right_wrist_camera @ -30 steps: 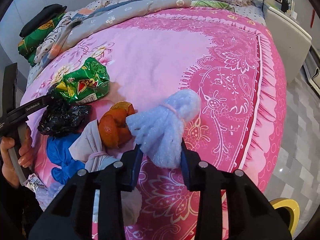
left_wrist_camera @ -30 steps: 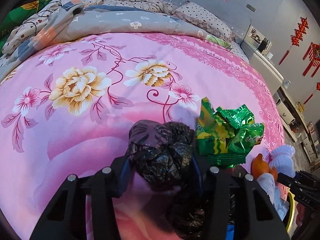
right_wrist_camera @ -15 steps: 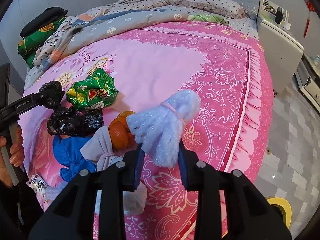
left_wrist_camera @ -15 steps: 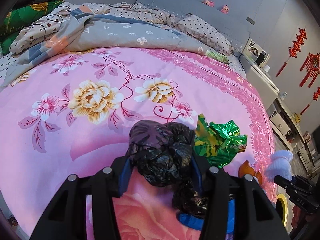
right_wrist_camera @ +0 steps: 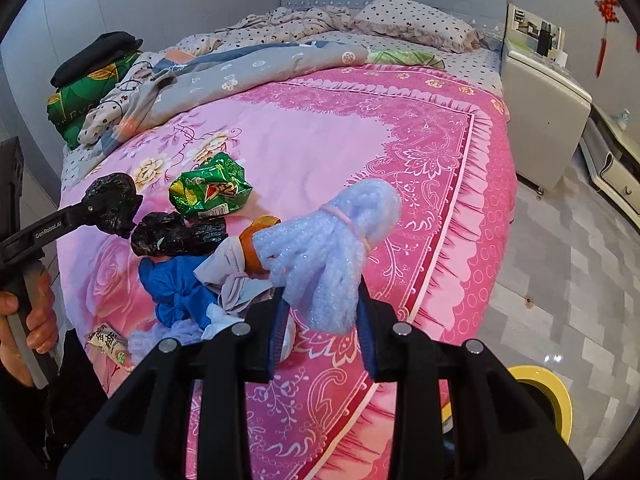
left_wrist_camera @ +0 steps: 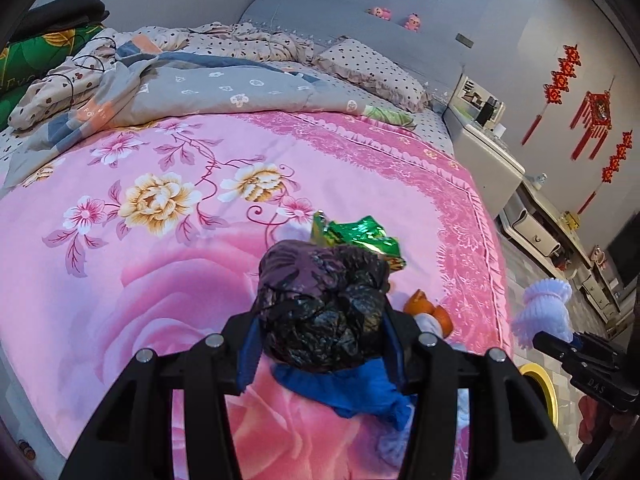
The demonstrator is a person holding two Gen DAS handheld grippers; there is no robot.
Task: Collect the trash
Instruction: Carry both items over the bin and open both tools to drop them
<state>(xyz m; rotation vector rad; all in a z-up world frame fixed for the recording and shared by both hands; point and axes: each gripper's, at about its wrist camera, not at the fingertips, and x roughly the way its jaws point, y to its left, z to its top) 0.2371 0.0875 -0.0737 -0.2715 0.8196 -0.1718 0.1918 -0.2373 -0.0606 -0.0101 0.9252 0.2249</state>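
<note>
The left gripper (left_wrist_camera: pixel 320 340) is clamped on a crumpled black plastic bag (left_wrist_camera: pixel 324 308), its blue-padded fingers (left_wrist_camera: pixel 248 354) pressing in from both sides, the wad held clear above the pink floral bedspread (left_wrist_camera: pixel 160 280). The right gripper (right_wrist_camera: pixel 322 320) pinches a pale bubble-wrap bundle (right_wrist_camera: pixel 332 256) tied with a rubber band, also lifted off the bed. From the right wrist's view, the rest of the trash lies on the bedspread around nine to ten o'clock of that bundle: an orange peel (right_wrist_camera: pixel 256 236) just behind it, a grey rag (right_wrist_camera: pixel 232 276) touching the peel, a blue cloth (right_wrist_camera: pixel 176 288) beside the rag, a second black bag (right_wrist_camera: pixel 176 238) above the cloth, and a green snack wrapper (right_wrist_camera: pixel 210 190) farther up. A small printed packet (right_wrist_camera: pixel 108 344) sits at the near bed edge. A yellow-rimmed bin (right_wrist_camera: pixel 548 392) stands on the floor at four o'clock, a white nightstand (right_wrist_camera: pixel 544 112) at one o'clock.
</note>
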